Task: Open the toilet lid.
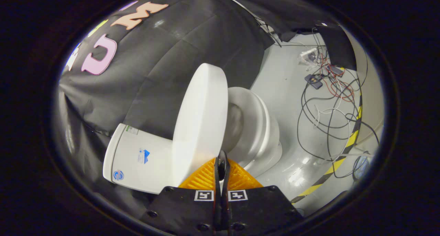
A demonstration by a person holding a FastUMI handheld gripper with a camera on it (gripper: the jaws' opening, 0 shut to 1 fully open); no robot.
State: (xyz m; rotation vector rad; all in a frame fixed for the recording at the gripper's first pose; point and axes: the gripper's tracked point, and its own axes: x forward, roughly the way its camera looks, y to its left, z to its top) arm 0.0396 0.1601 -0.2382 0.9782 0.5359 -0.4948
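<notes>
The toilet lid (pixel 201 126) stands raised clear of the seat (pixel 256 126), swung toward the cistern (pixel 137 158), its lower rim just ahead of the gripper (pixel 222 167). The fingers look pressed nearly together, apparently pinching that rim, though the contact itself cannot be made out. Loose cables (pixel 330 105) lie on the floor (pixel 285 77) well beyond the bowl.

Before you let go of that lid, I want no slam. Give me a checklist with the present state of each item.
1. Toilet lid raised clear of the seat: ok.
2. Lid leaning back on the tank: cannot tell.
3. Gripper fingers nearly closed at the lid's edge; firm pinch on it: cannot tell.
4. Bowl opening free of objects: ok.
5. Cables on the floor lie apart from the toilet: ok.
</notes>
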